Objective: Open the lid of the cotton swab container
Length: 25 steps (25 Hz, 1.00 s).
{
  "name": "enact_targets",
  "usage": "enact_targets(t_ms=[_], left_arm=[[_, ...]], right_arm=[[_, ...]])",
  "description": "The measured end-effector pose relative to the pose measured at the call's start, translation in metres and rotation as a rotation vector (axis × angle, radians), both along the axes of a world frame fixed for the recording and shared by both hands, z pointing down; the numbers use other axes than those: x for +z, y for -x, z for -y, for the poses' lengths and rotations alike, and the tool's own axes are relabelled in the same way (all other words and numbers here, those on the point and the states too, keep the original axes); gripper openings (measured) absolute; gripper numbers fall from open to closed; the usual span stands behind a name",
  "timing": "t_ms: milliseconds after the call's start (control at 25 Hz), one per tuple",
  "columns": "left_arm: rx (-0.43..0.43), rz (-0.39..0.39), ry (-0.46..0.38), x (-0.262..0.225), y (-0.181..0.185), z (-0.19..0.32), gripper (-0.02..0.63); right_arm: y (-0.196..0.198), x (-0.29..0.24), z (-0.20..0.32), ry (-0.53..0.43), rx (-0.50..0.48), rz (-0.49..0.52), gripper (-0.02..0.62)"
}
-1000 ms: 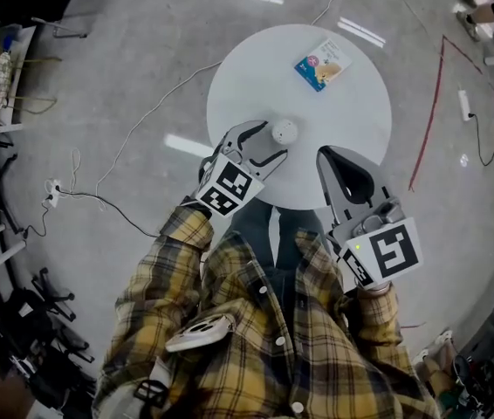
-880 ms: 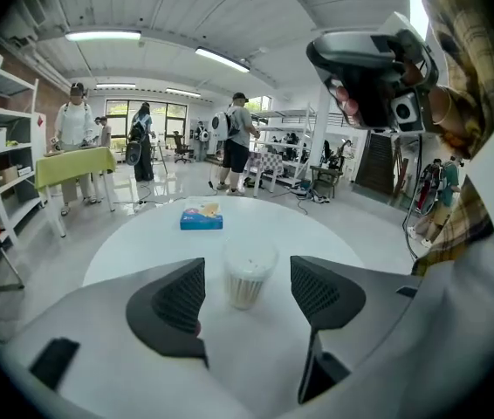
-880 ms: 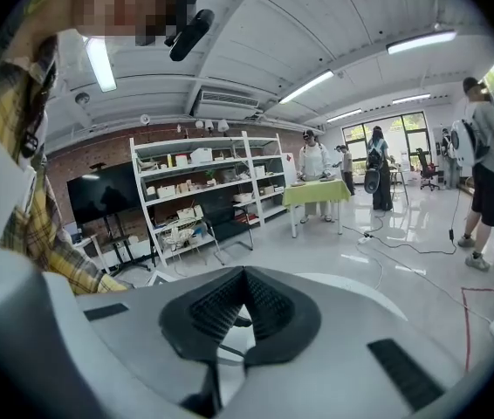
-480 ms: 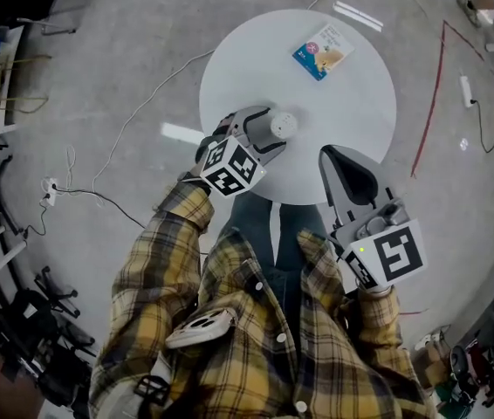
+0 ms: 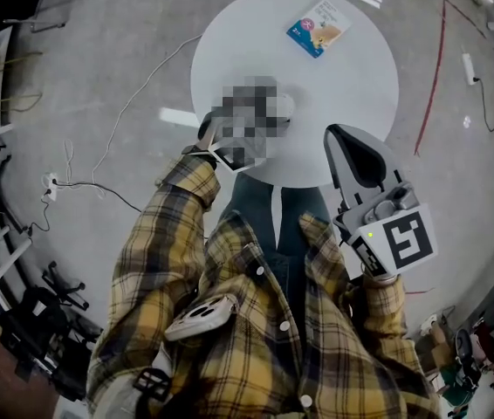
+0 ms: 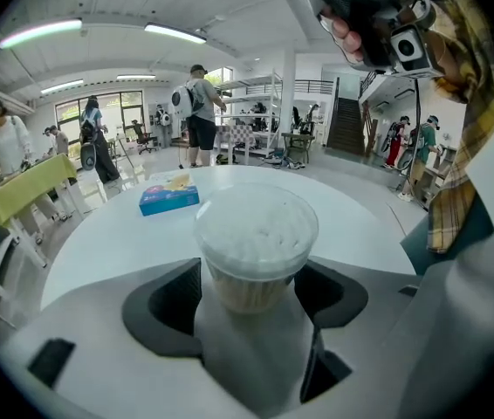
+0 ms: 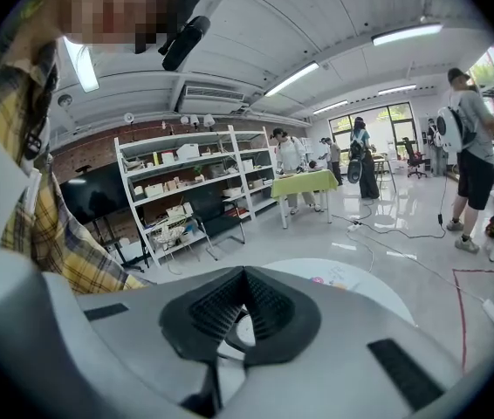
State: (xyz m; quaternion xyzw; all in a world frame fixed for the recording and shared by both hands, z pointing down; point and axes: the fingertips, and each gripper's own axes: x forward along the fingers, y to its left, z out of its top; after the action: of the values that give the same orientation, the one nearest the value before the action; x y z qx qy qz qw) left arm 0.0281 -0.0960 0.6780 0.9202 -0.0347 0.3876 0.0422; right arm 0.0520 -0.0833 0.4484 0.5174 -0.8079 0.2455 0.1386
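Observation:
The cotton swab container [image 6: 257, 243] is a clear round tub with a clear lid, full of swabs, and stands upright on the round white table [image 5: 352, 68]. My left gripper [image 6: 249, 295] stands open wide with the tub between its dark pads [image 6: 164, 308], close on both sides, and I see no pad pressing on it. In the head view a mosaic patch covers this gripper, and only the tub's edge [image 5: 284, 107] shows. My right gripper [image 5: 352, 140] is shut with nothing in it, over the table's near right edge, apart from the tub.
A blue packet [image 5: 317, 26] lies at the table's far side, also seen as the blue packet [image 6: 168, 199] behind the tub. Cables [image 5: 125, 103] run over the grey floor. People, shelves and tables stand in the room beyond.
My left gripper has moved forward until its jaws stand around the tub. The right gripper has stayed at the table's near right edge, still shut.

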Motion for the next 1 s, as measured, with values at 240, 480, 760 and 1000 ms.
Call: enact_targets(t_ms=[240, 480, 760, 1000], left_arm=[[0.014, 0.015, -0.011, 0.0, 0.0, -0.001, 0.328], [0.029, 0.02, -0.014, 0.001, -0.004, -0.003, 0.272], [0.032, 0.016, 0.0, -0.002, -0.002, -0.007, 0.268], [0.02, 0.015, 0.04, -0.018, 0.0, -0.015, 0.268]], right_arm=[[-0.002, -0.001, 0.002, -0.024, -0.001, 0.008, 0.015], [-0.007, 0.0, 0.0, -0.023, 0.002, 0.011, 0.015], [-0.008, -0.001, -0.002, -0.027, 0.016, 0.009, 0.015], [-0.011, -0.01, 0.002, -0.042, 0.025, 0.001, 0.015]])
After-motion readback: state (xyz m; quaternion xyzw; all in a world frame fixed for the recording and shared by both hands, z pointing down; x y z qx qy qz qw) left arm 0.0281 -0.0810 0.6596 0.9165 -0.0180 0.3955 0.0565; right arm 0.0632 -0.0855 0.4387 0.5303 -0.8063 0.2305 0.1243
